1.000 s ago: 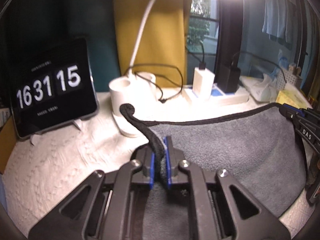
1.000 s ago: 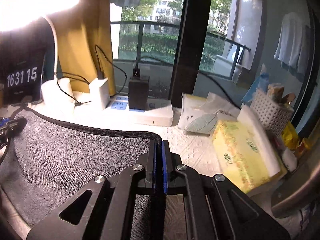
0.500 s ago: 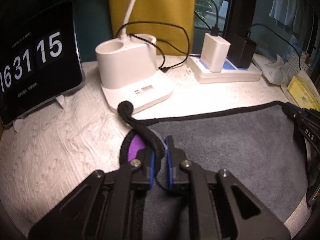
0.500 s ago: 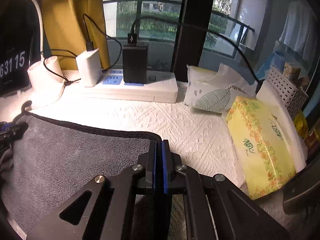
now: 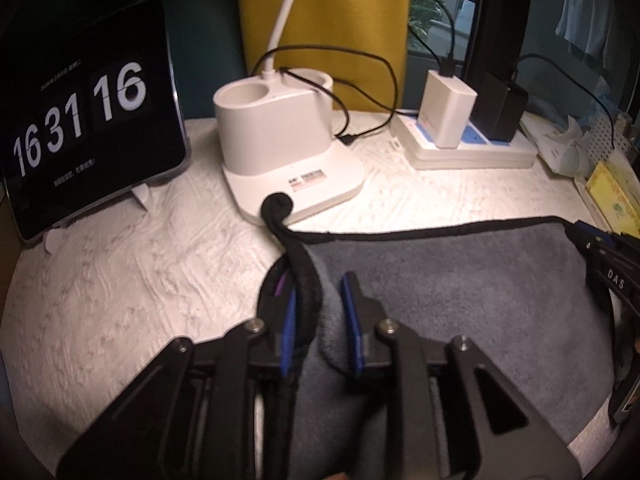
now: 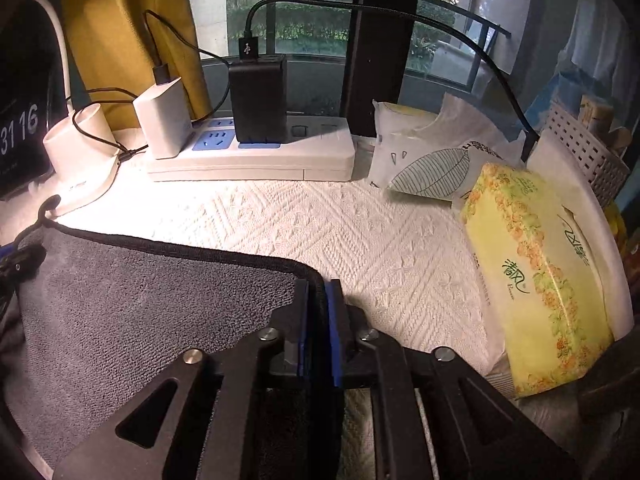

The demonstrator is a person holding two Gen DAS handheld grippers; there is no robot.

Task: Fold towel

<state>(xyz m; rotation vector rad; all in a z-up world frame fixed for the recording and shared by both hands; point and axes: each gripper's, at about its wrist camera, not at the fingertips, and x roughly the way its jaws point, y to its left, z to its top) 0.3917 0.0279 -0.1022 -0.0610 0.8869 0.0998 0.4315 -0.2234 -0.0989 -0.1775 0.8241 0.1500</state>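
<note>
A grey towel [image 5: 460,280] with black trim lies spread low over the white textured table between both grippers; it also shows in the right wrist view [image 6: 140,312]. My left gripper [image 5: 320,308] has its jaws parted, with the towel's left corner and its black hanging loop [image 5: 276,208] still lying between the blue pads. My right gripper [image 6: 318,304] is shut on the towel's right corner, and it shows at the right edge of the left wrist view [image 5: 600,248].
A white lamp base [image 5: 280,148] stands just behind the loop. A clock tablet [image 5: 84,116] is at the back left. A power strip [image 6: 248,156] with chargers lies at the back. Tissue packs [image 6: 540,264] and a white basket [image 6: 588,148] are to the right.
Both grippers have lowered and moved forward with the towel towards the lamp and power strip. The left jaws have opened around the corner. The clock has changed from 15 to 16.
</note>
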